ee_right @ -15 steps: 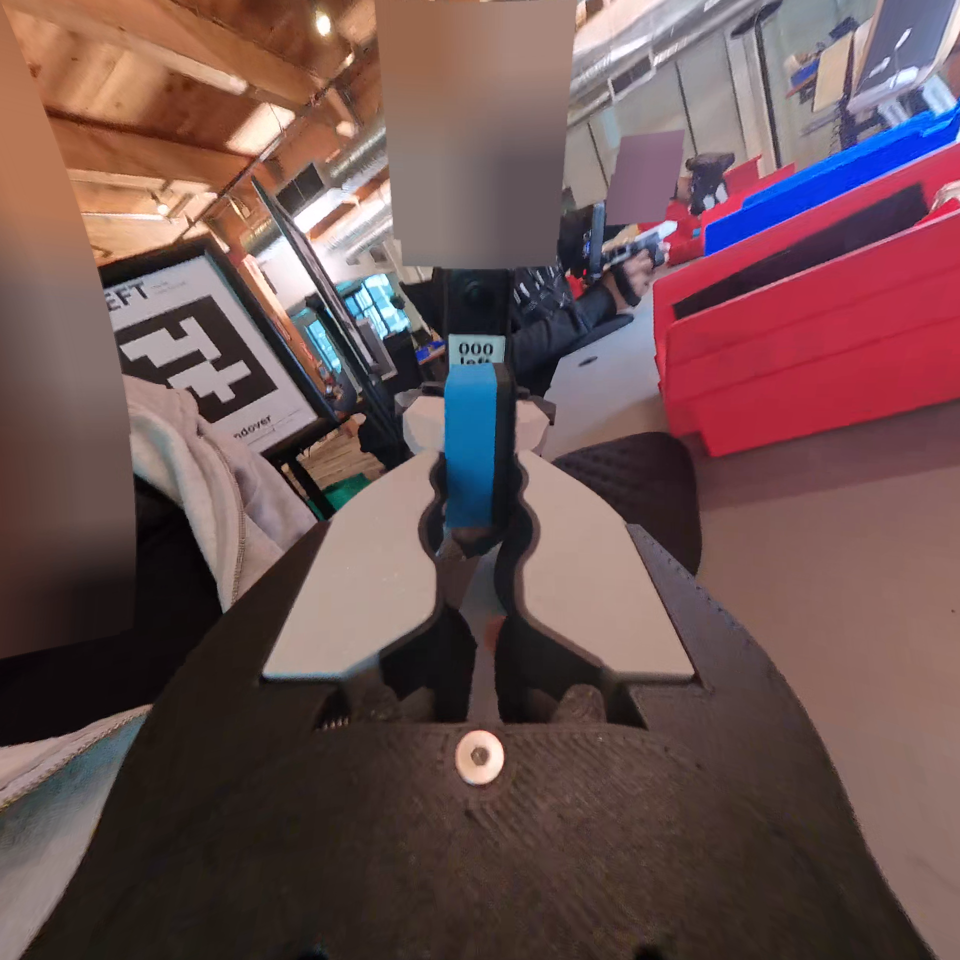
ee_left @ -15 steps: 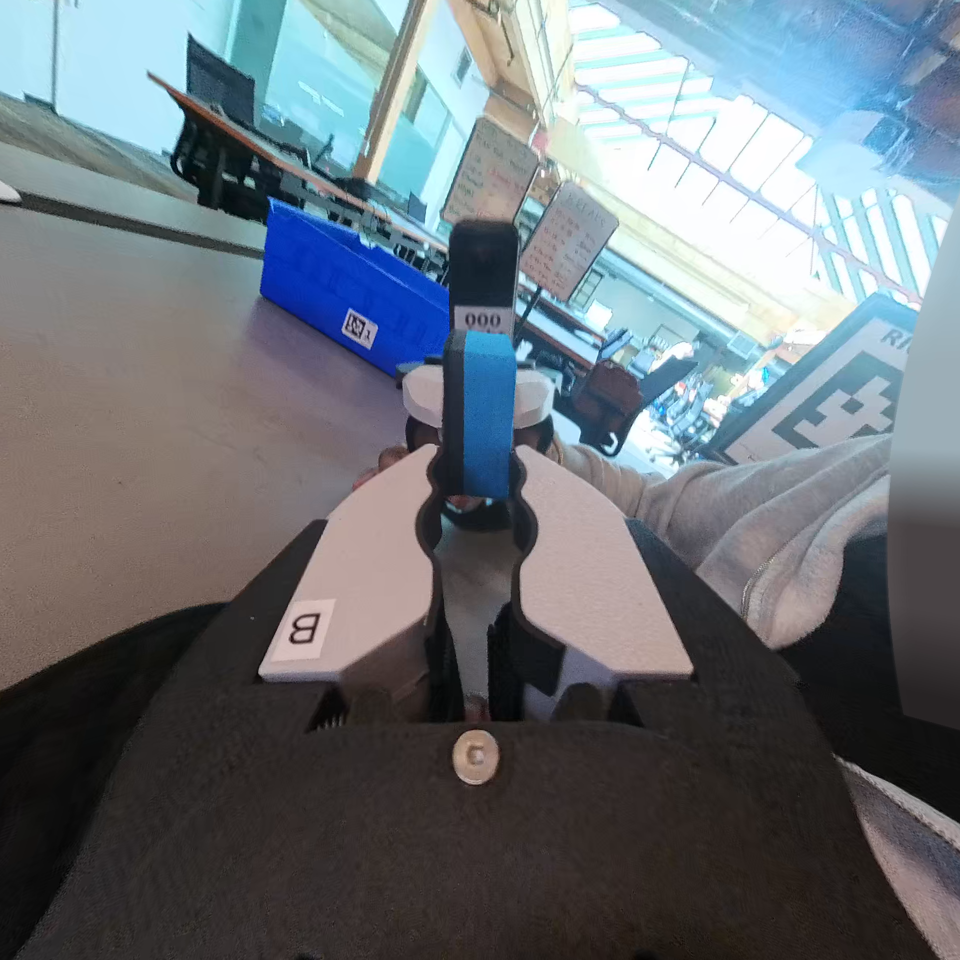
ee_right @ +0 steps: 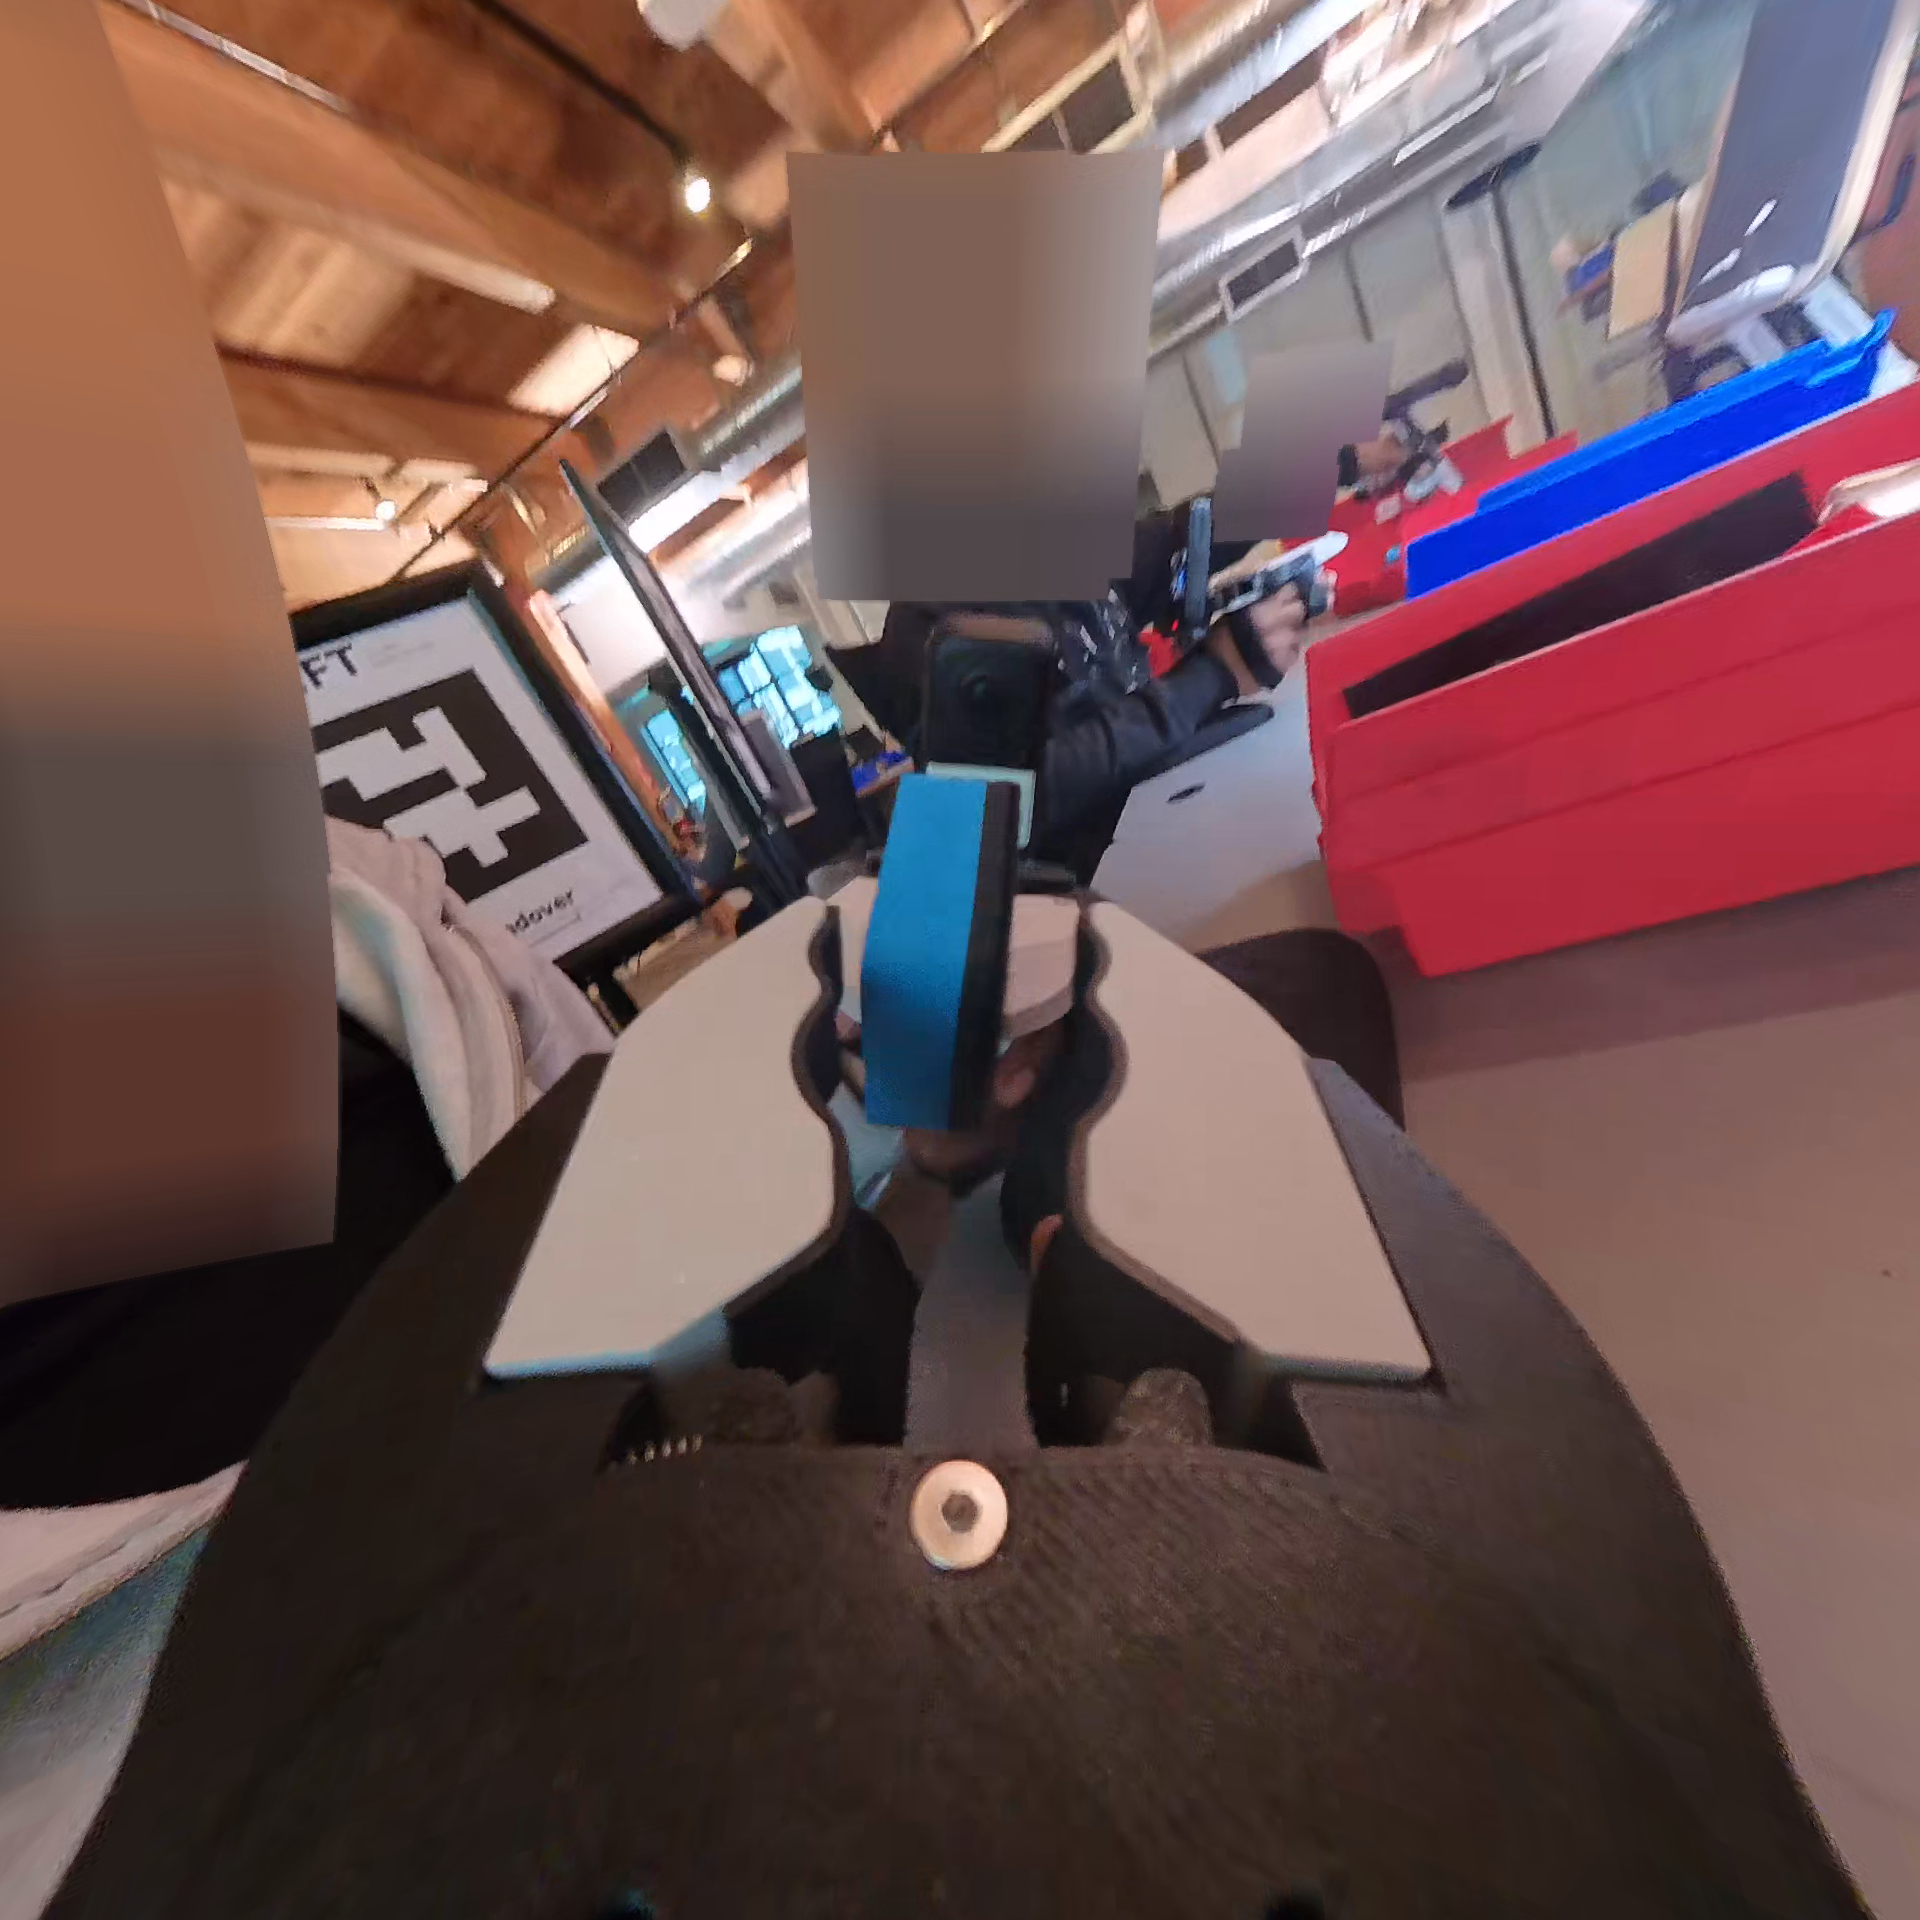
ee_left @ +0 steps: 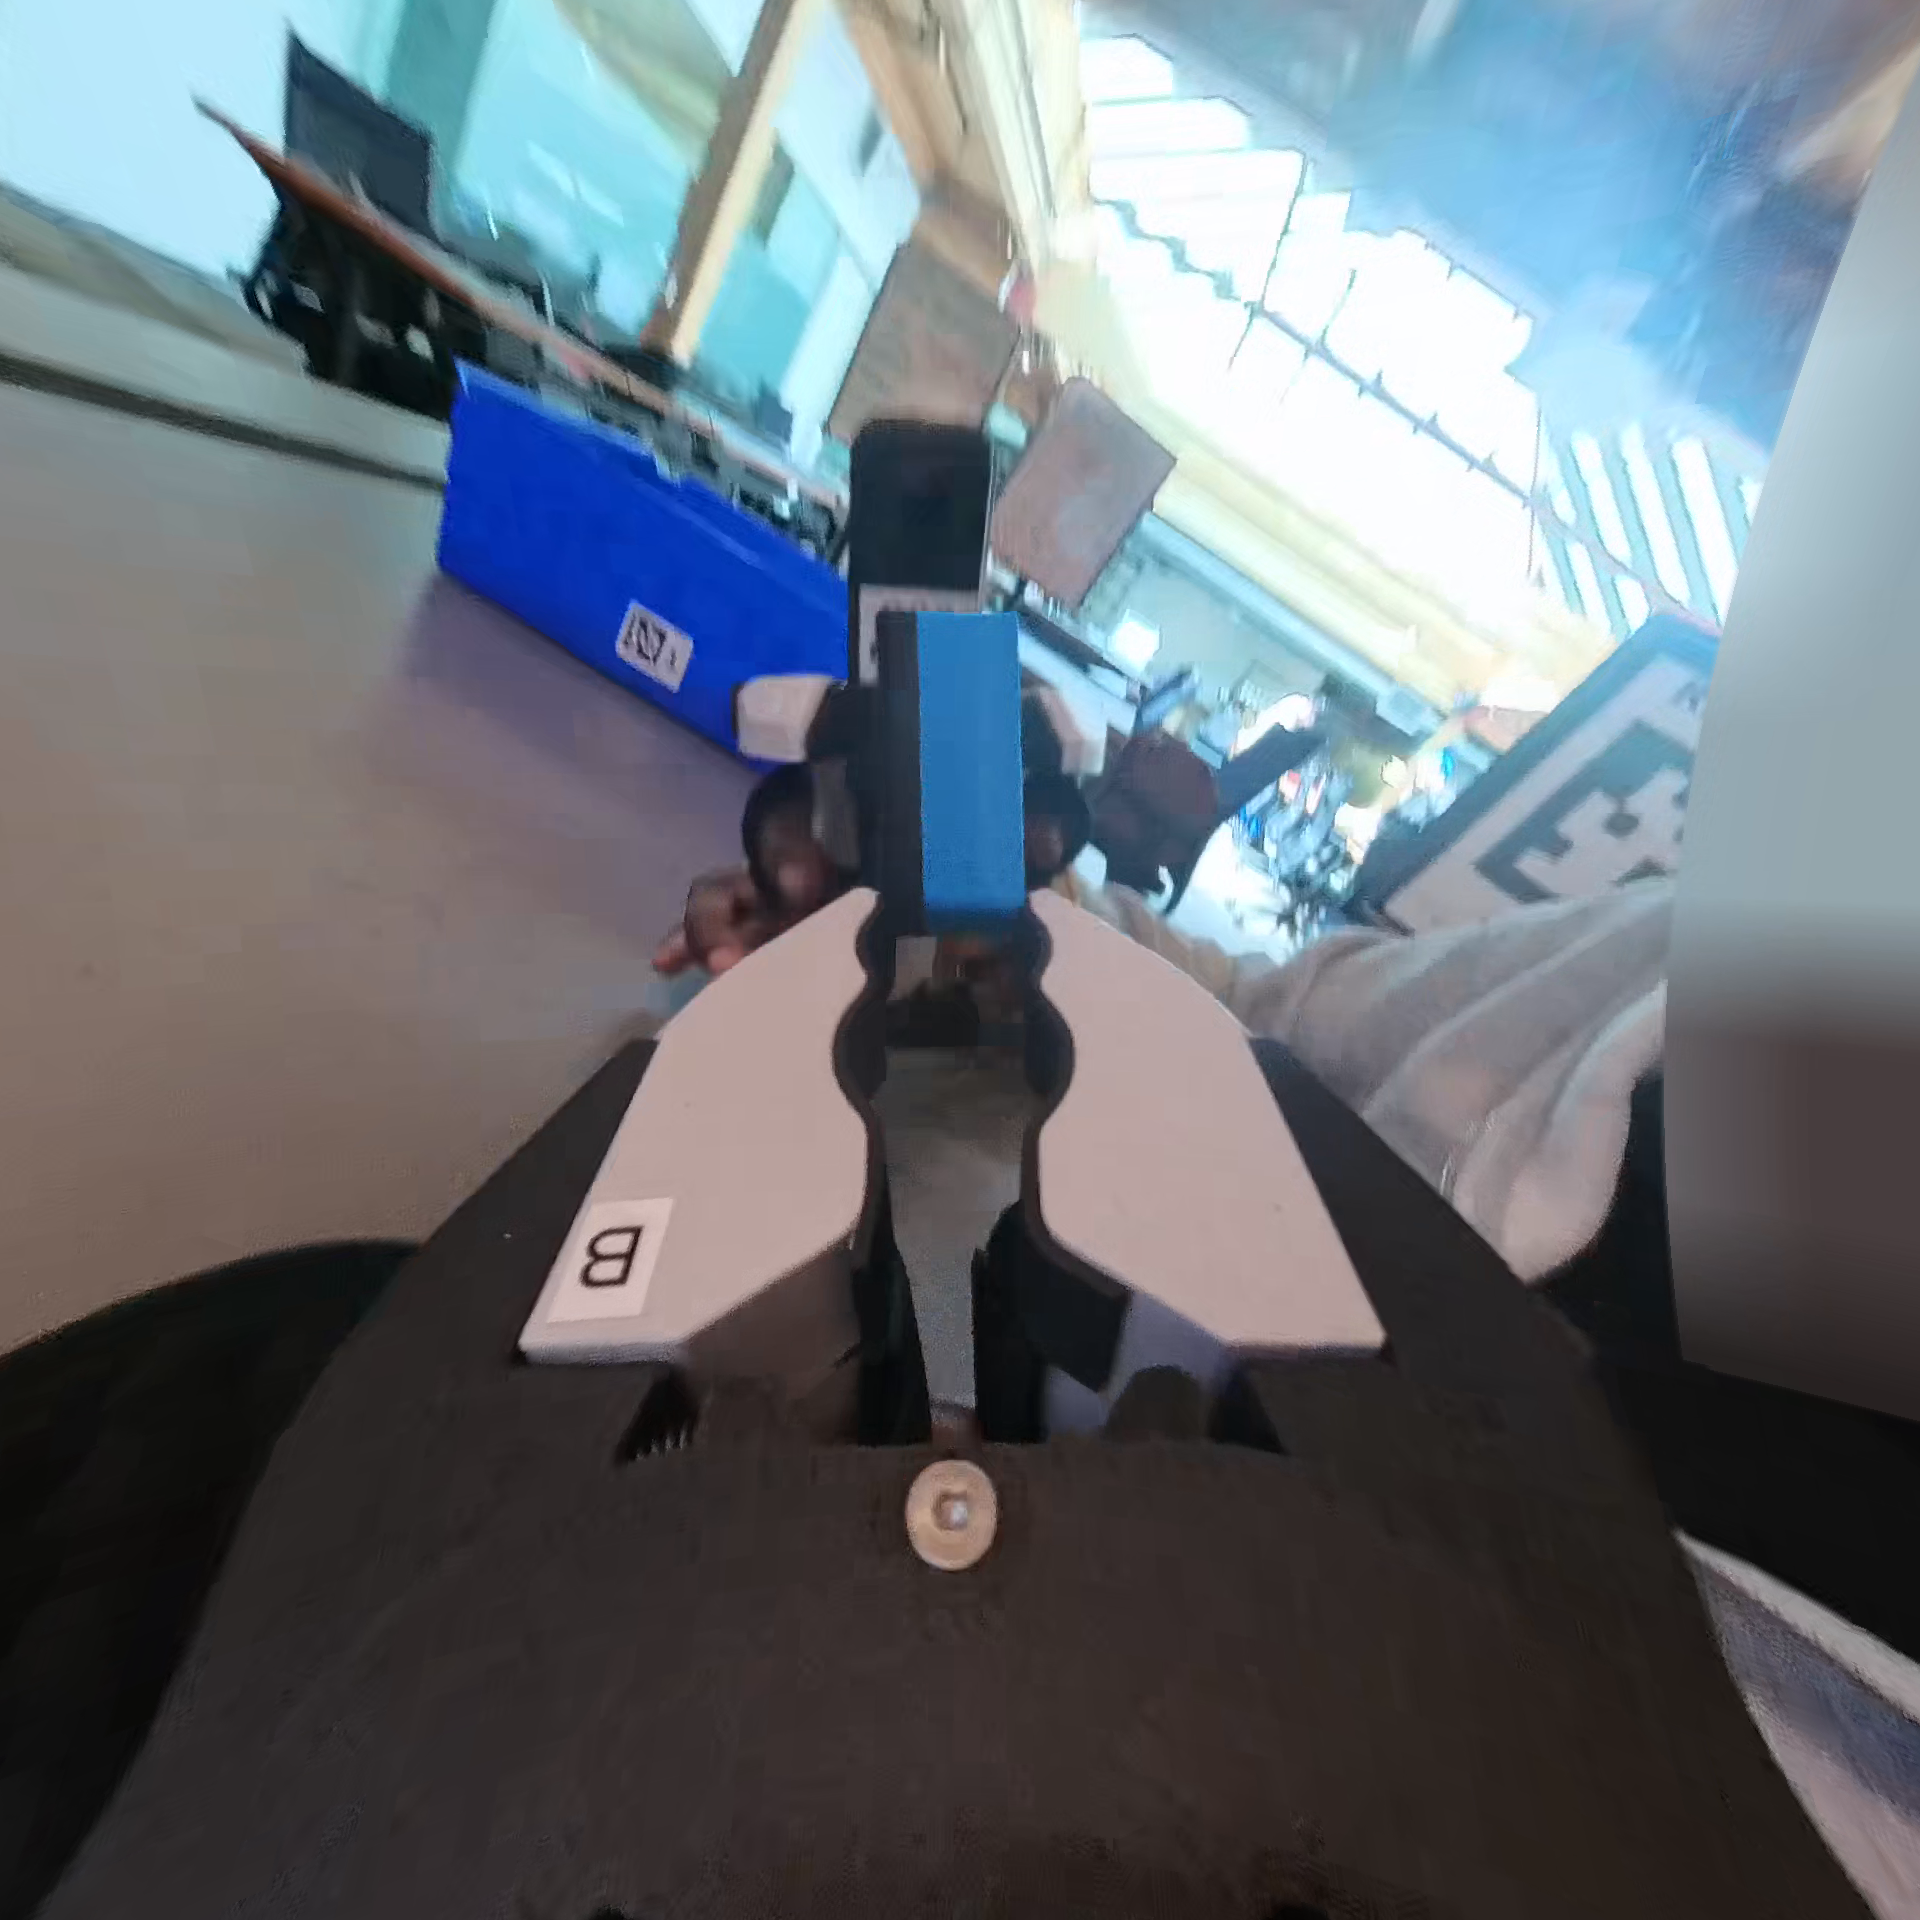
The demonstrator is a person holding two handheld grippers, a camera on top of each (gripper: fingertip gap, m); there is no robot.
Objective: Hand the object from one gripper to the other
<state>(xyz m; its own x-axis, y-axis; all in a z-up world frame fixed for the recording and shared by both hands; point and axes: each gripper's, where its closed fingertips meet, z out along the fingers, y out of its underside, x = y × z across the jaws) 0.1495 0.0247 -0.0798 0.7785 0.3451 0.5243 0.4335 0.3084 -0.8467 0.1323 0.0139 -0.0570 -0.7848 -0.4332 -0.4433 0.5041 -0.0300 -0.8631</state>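
A blue foam block with a black side [ee_left: 966,769] stands upright between the two grippers, which face each other above the grey table [ee_left: 260,831]. My left gripper [ee_left: 951,914] is shut on the block's near end at its fingertips. In the right wrist view the block [ee_right: 925,956] sits between the fingers of my right gripper [ee_right: 954,914], which is open with a gap on both sides of the block. The right gripper's white fingers [ee_left: 774,717] show spread apart behind the block in the left wrist view. A left gripper finger [ee_right: 1039,977] shows behind the block.
A blue bin [ee_left: 623,582] stands on the table beyond the grippers to the left. Stacked red bins [ee_right: 1610,779] stand to the right. A person's grey sleeve [ee_left: 1455,1039] and a black-and-white marker board [ee_right: 447,779] are close by. The tips of both grippers are at nearly the same place.
My right gripper has opened and let go of the block. My left gripper stays shut on it. Both views have shifted a little and are blurred.
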